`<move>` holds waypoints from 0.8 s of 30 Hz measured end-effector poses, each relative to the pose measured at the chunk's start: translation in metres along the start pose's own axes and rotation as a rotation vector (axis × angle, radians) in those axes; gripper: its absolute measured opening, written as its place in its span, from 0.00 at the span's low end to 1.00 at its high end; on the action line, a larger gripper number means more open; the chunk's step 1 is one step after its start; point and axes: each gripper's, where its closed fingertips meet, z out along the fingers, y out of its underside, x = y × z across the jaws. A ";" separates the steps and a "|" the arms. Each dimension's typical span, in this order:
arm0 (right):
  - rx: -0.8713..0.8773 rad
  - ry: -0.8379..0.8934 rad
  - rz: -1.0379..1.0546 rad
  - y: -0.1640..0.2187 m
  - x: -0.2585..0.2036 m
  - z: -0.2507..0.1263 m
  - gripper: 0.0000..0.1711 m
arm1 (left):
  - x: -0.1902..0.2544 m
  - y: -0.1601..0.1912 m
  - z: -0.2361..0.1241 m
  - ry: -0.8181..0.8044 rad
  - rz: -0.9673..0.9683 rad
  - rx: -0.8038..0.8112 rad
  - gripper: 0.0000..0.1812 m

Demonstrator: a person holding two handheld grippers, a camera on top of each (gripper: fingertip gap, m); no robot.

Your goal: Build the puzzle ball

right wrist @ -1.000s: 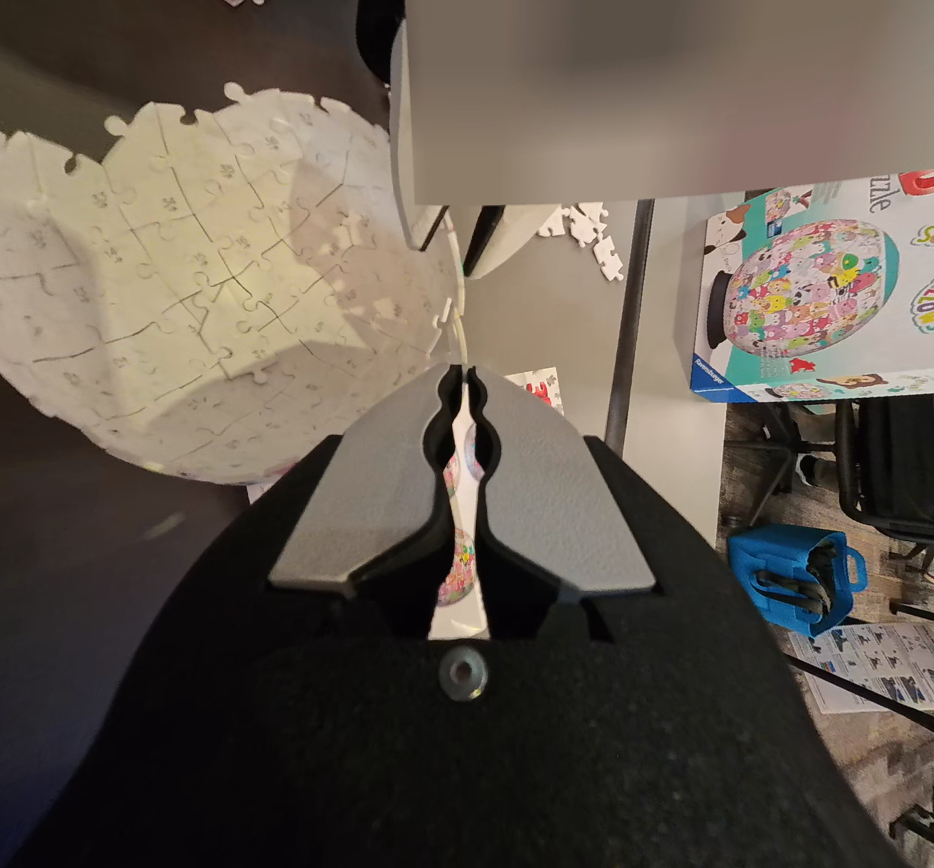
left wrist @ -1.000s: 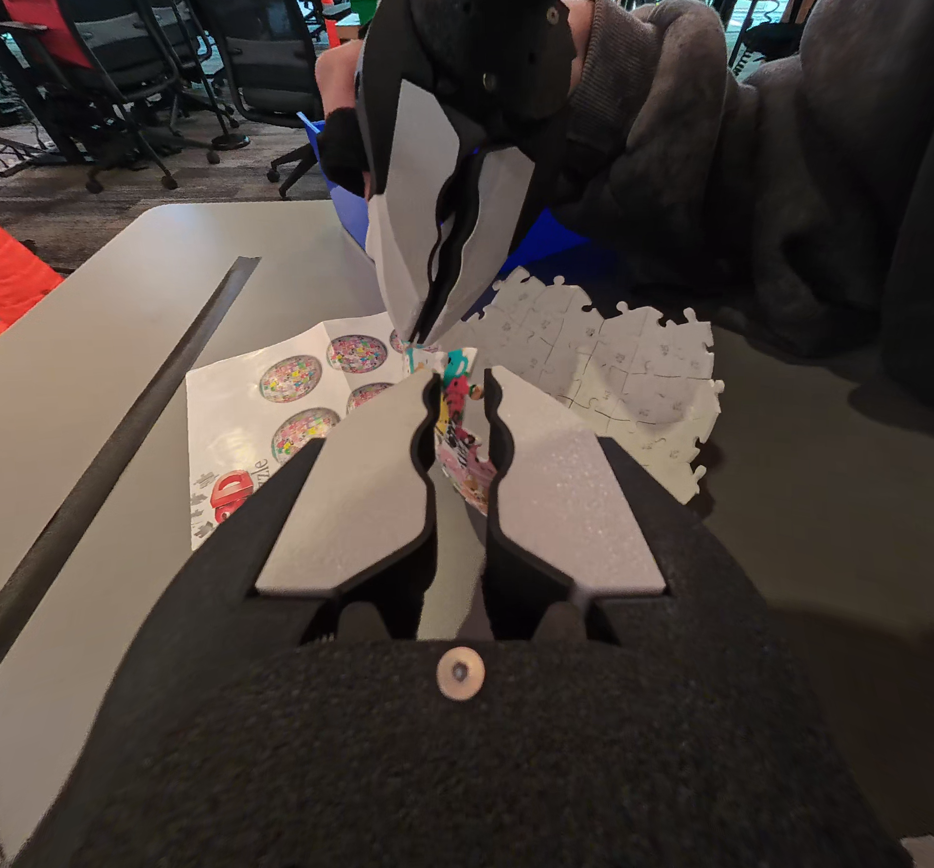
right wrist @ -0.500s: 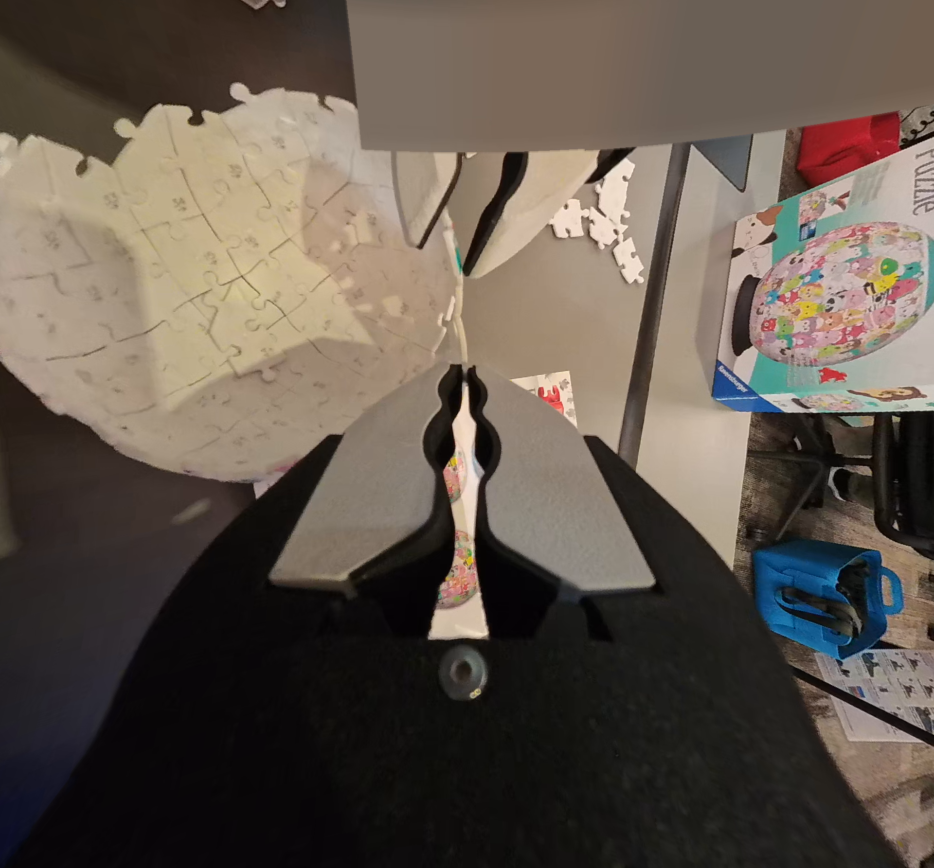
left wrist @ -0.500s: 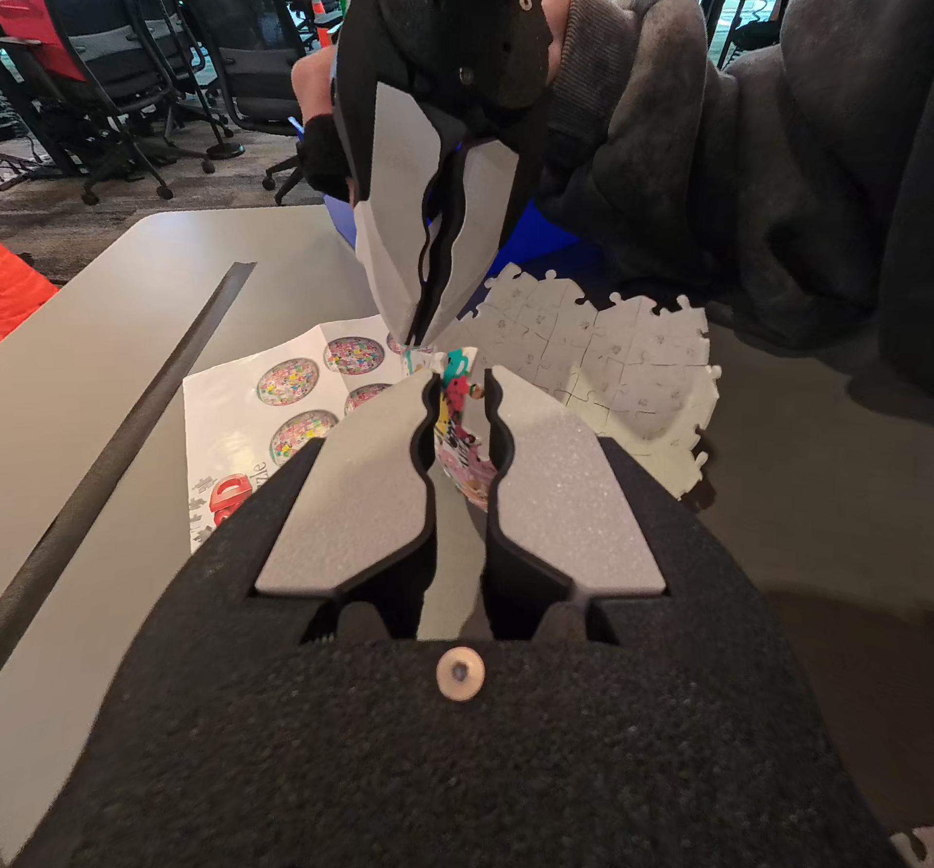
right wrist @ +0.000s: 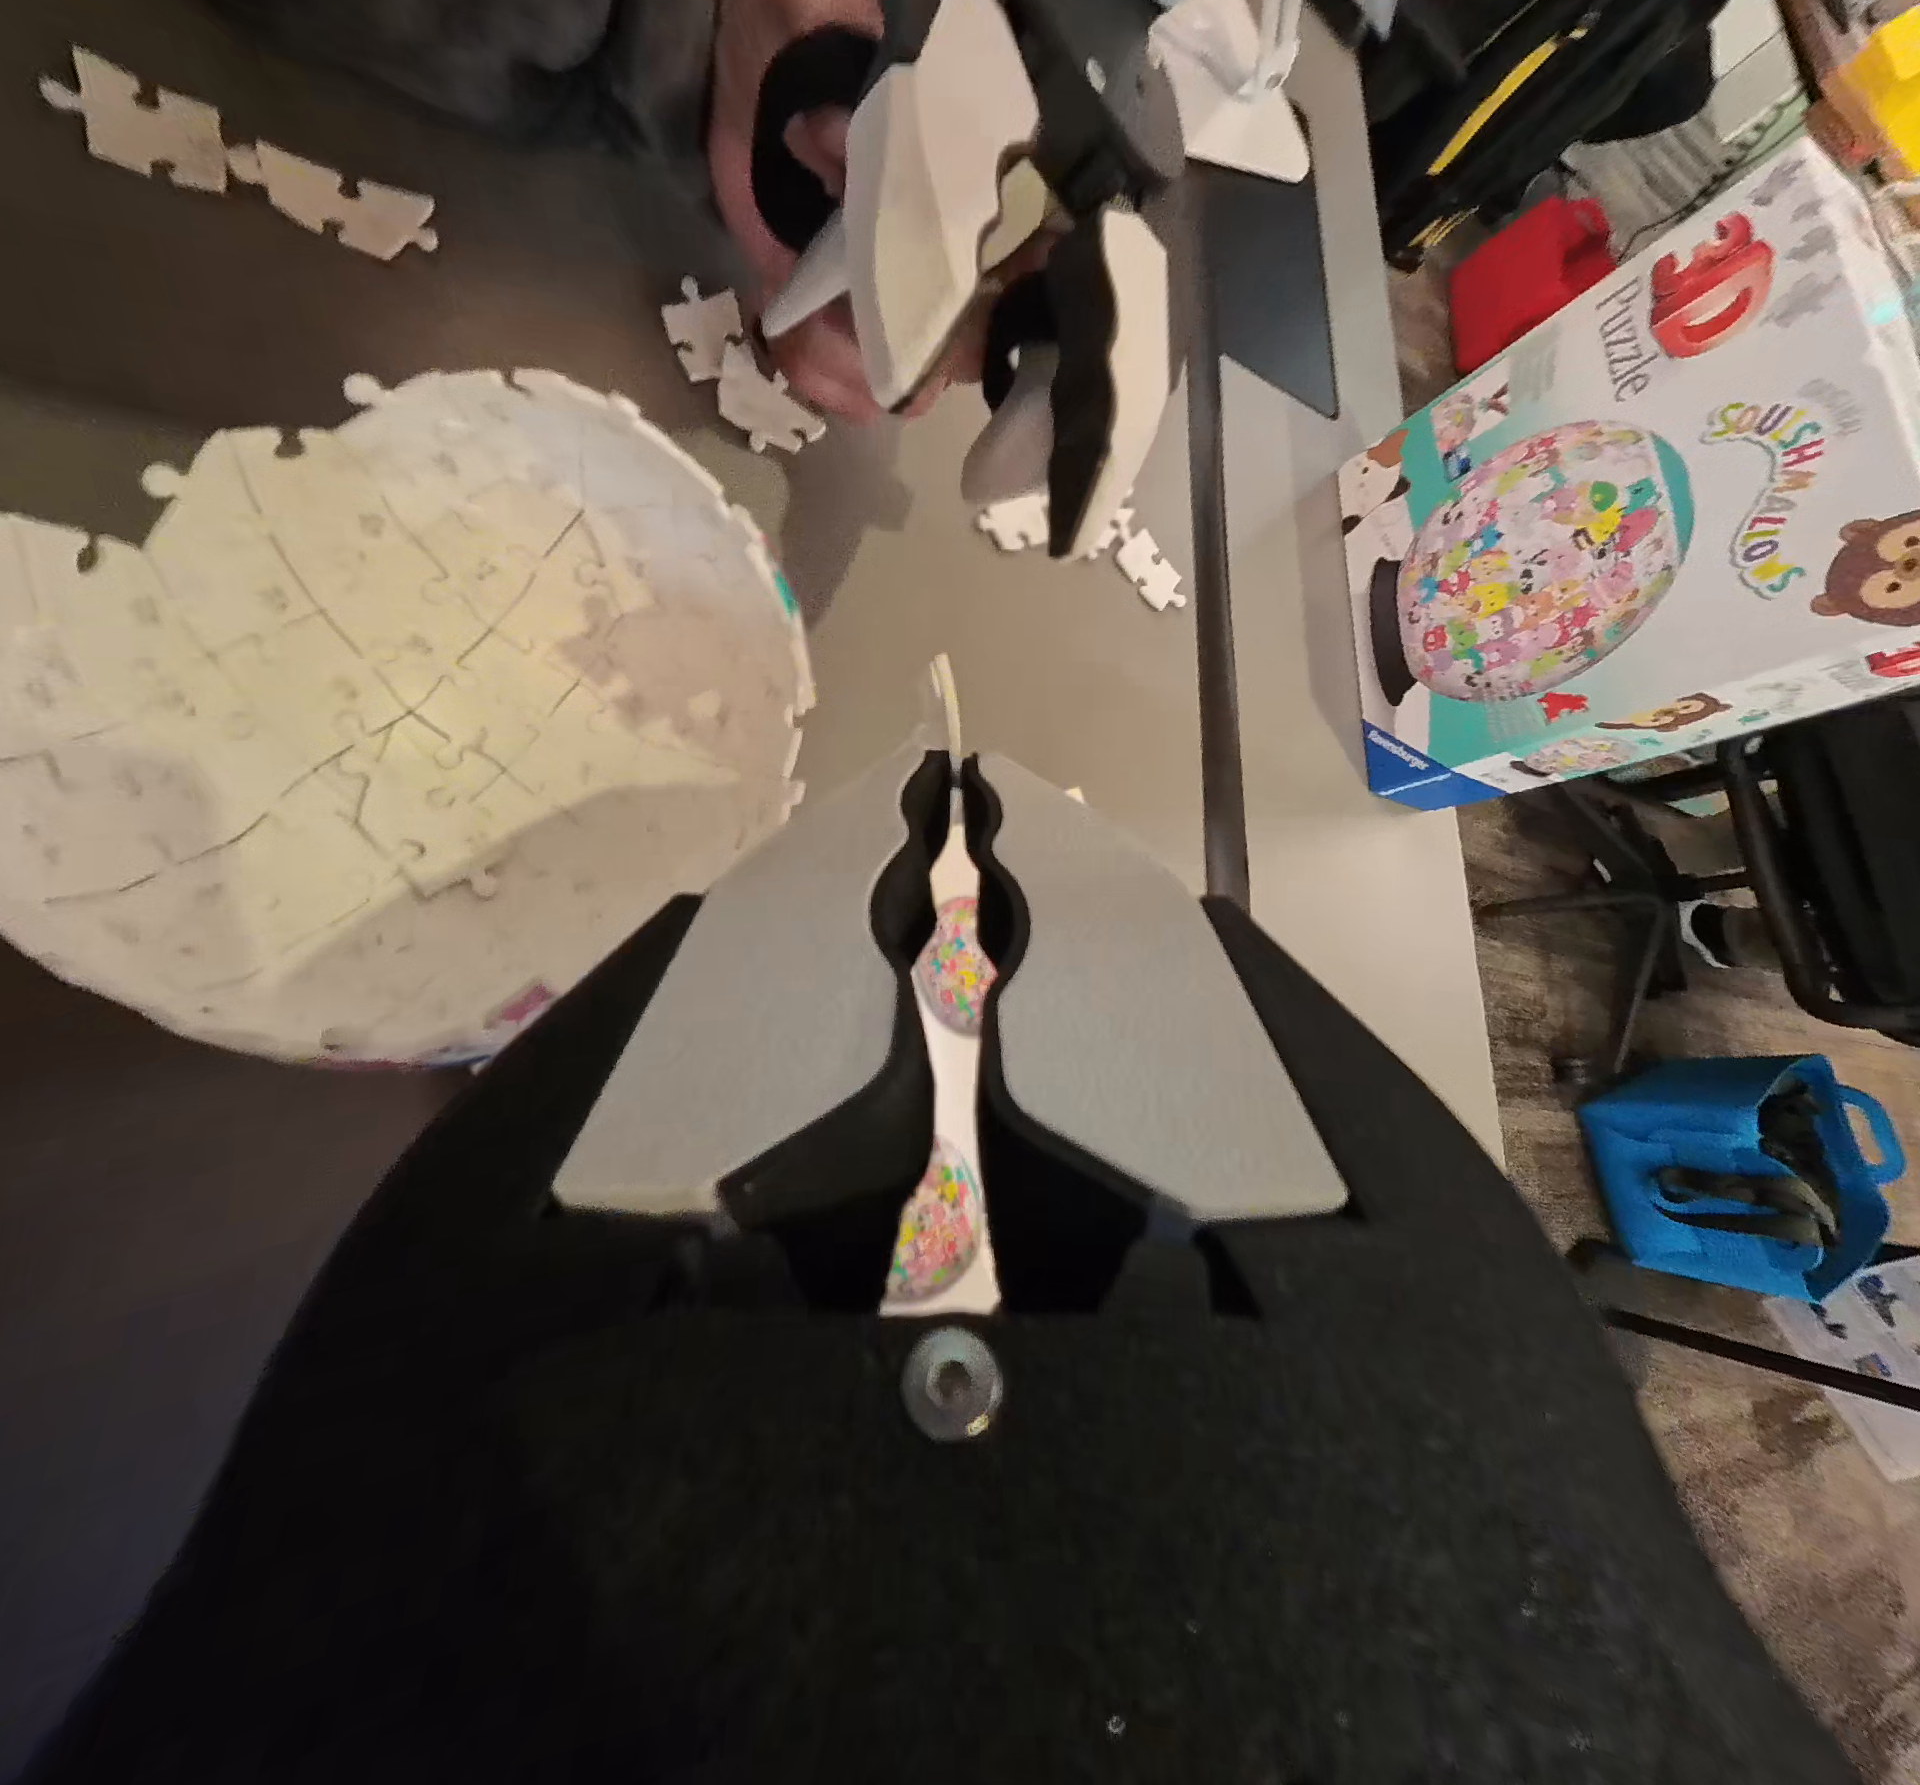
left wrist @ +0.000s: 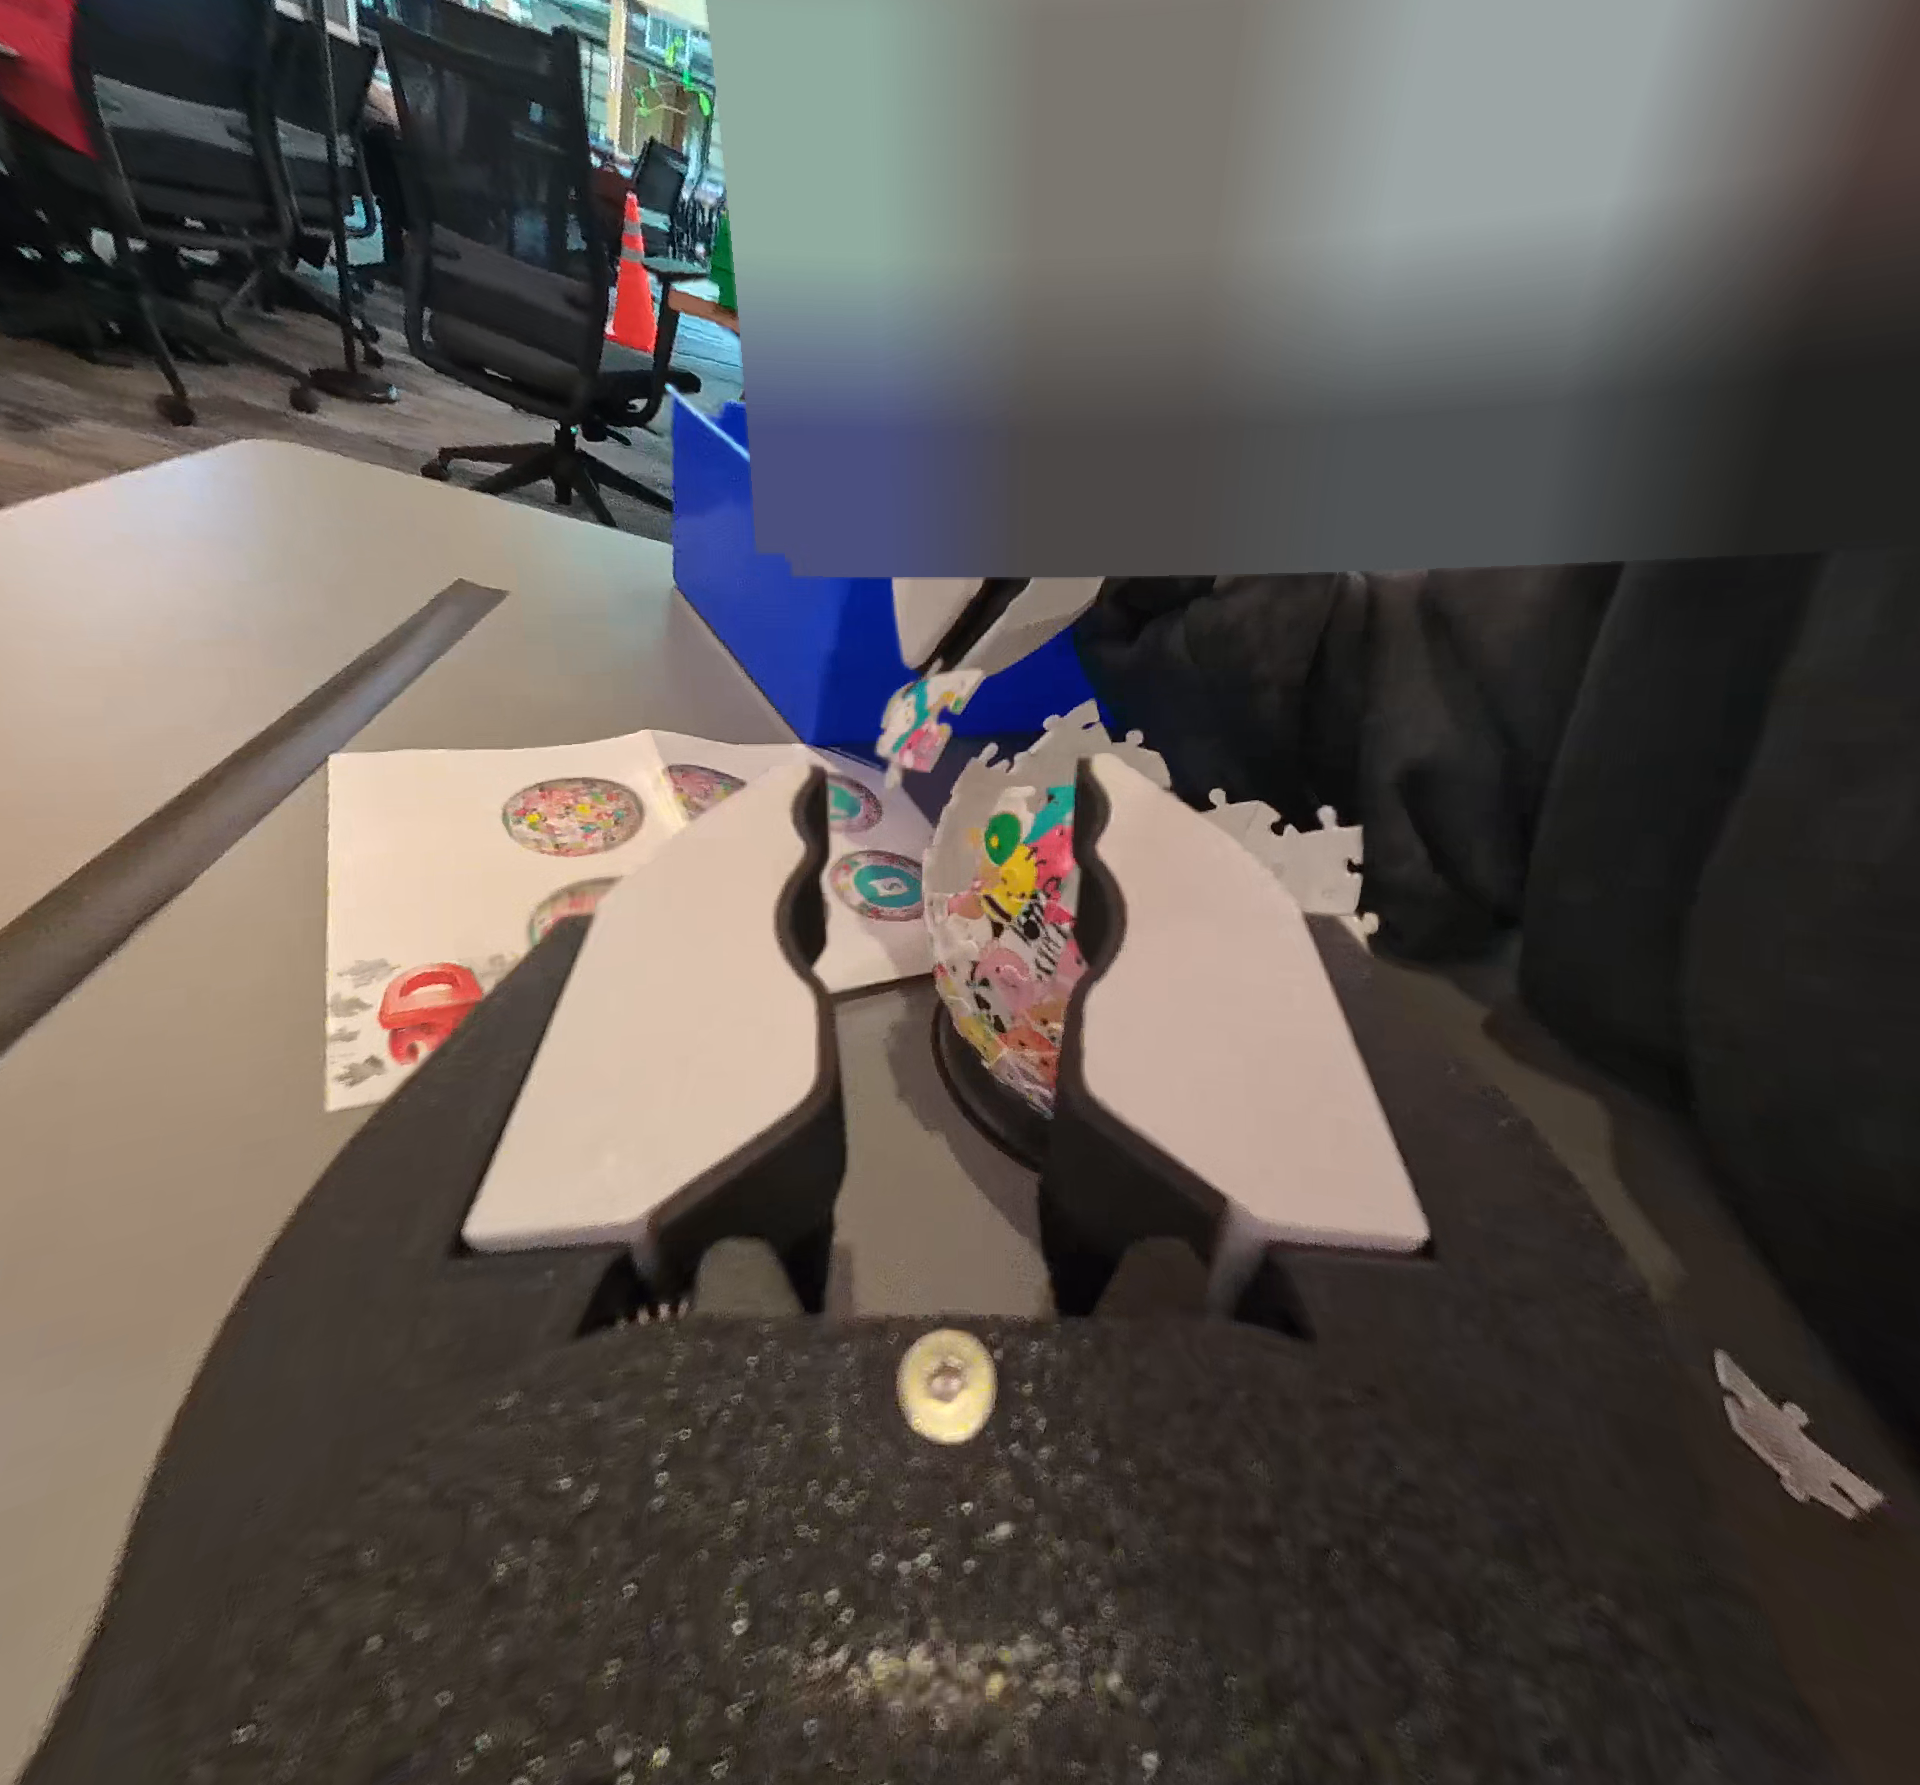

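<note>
The left tongs [left wrist: 945, 862] have been spread wide, freed from the half-built ball [right wrist: 395, 696]; a piece [right wrist: 943, 707] is pinched by the right tongs [right wrist: 956, 764], drawn clear.

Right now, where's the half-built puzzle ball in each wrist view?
Left wrist view: half-built puzzle ball right of centre, between the open left gripper fingers, colourful outside showing.
Right wrist view: left side, white inside showing.
Shared landmark: the instruction sheet, seen between the right gripper fingers.

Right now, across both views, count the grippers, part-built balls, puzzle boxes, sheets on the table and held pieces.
Grippers: 2, left gripper and right gripper
Part-built ball: 1
Puzzle box: 1
Sheet on table: 1
Held puzzle piece: 1
Total: 6
</note>
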 end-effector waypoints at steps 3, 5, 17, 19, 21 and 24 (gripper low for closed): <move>0.033 0.085 -0.010 -0.005 0.015 -0.001 0.01 | -0.001 -0.006 0.006 -0.008 0.065 0.042 0.23; 0.092 0.094 0.011 -0.015 0.019 -0.003 0.01 | -0.013 -0.010 0.010 -0.046 0.105 0.064 0.16; 0.144 0.134 0.057 -0.033 0.025 0.002 0.01 | -0.020 -0.005 0.011 -0.100 0.267 0.045 0.07; 0.160 0.163 0.071 -0.035 0.029 -0.003 0.01 | -0.017 -0.009 0.008 -0.059 0.193 0.071 0.11; 0.163 0.178 0.049 -0.039 0.028 -0.002 0.01 | -0.013 -0.013 0.008 0.002 0.097 0.103 0.11; 0.120 0.203 -0.031 -0.044 0.027 0.001 0.01 | -0.003 -0.023 0.004 0.161 -0.108 0.167 0.12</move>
